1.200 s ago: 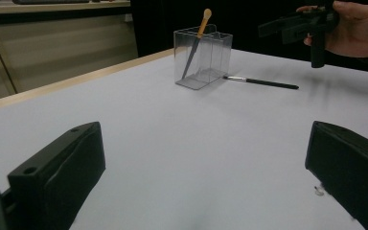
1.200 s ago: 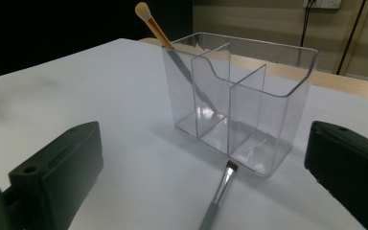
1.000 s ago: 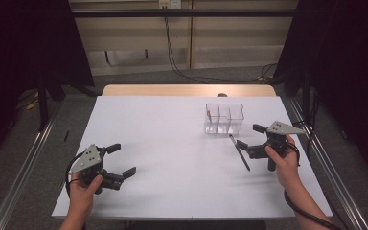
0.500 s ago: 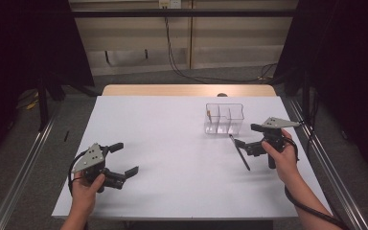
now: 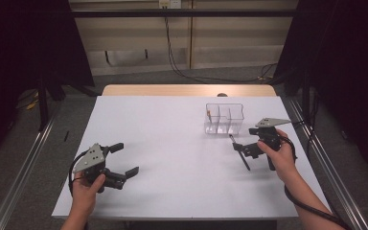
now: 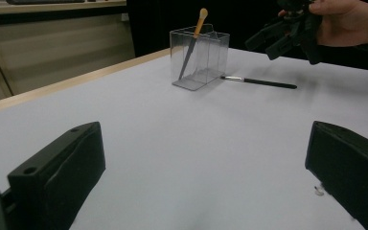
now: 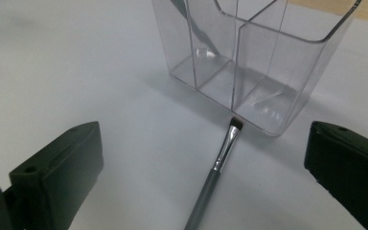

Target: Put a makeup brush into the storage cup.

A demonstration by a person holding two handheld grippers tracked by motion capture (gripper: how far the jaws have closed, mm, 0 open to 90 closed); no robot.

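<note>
A clear three-compartment organizer (image 5: 224, 118) stands right of centre on the white table (image 5: 172, 143). An orange-tipped brush (image 5: 210, 115) leans in its left compartment. A black makeup brush (image 5: 239, 152) lies on the table just in front of the organizer, bristles toward it. My right gripper (image 5: 242, 149) hovers open over that brush, which lies between its jaws (image 7: 218, 163), touching neither. In the right gripper view the organizer (image 7: 249, 57) is close ahead. My left gripper (image 5: 124, 160) is open and empty at the front left, and its view takes in the organizer (image 6: 199, 60) and the lying brush (image 6: 261, 82) far off.
A wooden strip (image 5: 187, 90) edges the table's far side. Metal rails (image 5: 24, 167) run along both sides of the table. A cable (image 5: 311, 206) trails from the right gripper along the person's forearm.
The right gripper has shifted slightly over the lying brush. The left gripper has barely moved.
</note>
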